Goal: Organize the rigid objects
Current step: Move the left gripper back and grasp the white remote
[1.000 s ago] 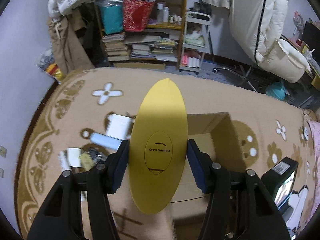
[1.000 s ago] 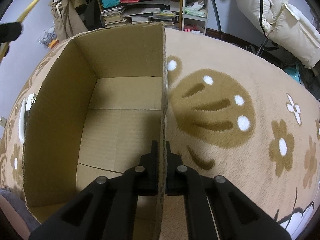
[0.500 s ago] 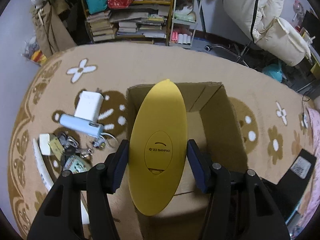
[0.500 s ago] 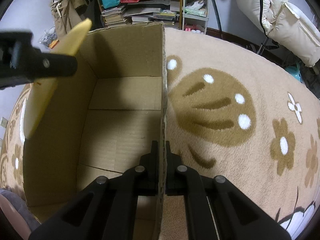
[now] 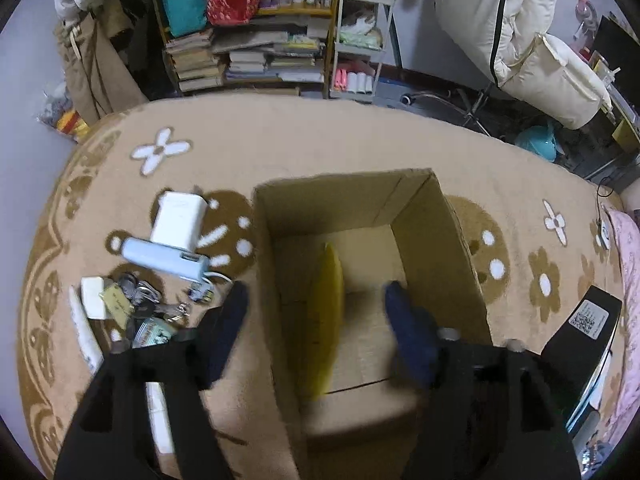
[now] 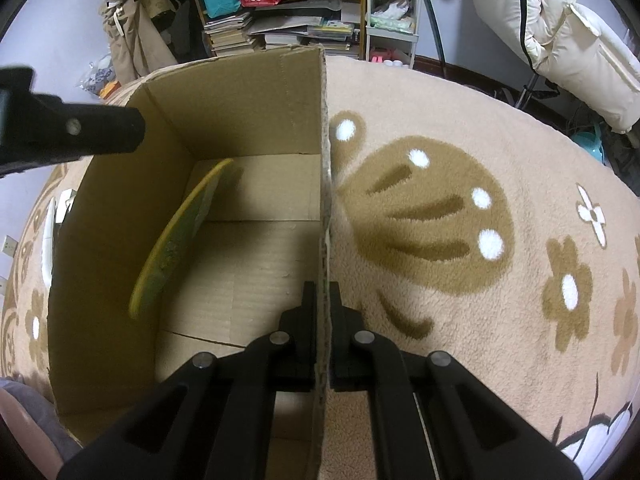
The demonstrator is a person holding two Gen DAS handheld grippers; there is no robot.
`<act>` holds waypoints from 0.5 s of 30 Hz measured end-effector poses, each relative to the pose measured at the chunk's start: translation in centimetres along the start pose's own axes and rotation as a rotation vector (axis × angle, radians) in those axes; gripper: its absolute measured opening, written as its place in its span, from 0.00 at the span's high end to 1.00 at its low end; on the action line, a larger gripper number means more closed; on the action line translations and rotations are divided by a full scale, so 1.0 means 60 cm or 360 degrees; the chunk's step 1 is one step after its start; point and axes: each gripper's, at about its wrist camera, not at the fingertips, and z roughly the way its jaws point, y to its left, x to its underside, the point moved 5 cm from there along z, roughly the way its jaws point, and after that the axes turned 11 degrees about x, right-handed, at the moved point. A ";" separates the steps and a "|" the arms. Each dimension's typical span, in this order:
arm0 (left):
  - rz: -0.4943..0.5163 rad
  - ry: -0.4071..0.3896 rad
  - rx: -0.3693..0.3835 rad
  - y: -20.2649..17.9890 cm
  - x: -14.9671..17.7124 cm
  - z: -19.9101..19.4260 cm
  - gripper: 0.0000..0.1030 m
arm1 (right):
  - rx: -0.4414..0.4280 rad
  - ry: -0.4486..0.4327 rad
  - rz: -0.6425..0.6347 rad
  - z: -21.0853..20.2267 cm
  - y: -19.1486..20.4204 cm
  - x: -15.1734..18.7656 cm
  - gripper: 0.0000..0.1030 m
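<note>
While the right gripper [image 6: 323,300] pinches the box [image 5: 460,256] wall, the left gripper [image 5: 316,312] gapes wide, and the thin, stiff, light yellow disc [image 5: 326,320], best grabbed by its edges, drops between the jaws into the box.

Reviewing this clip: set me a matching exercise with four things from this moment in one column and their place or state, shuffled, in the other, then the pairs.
Things:
1. yellow oval board
2. left gripper
3. right gripper
4. white charger

States:
A. on the rug, outside the box
B. shut on the cardboard box wall
C. open, holding nothing
D. inside the box, on edge

Pairs: 1-D, 2-C, 3-B, 4-A
</note>
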 end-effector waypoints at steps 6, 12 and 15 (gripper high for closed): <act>-0.0019 -0.0142 -0.0150 0.042 -0.009 -0.047 0.04 | -0.0003 0.0001 0.0003 -0.003 0.001 -0.001 0.95; -0.0051 -0.0231 -0.0275 0.112 -0.011 -0.092 0.01 | -0.0004 0.0000 0.0002 -0.004 0.003 -0.001 0.95; -0.0094 -0.0227 -0.0324 0.152 -0.006 -0.104 0.01 | -0.0004 0.0000 0.0003 -0.004 0.003 0.000 0.95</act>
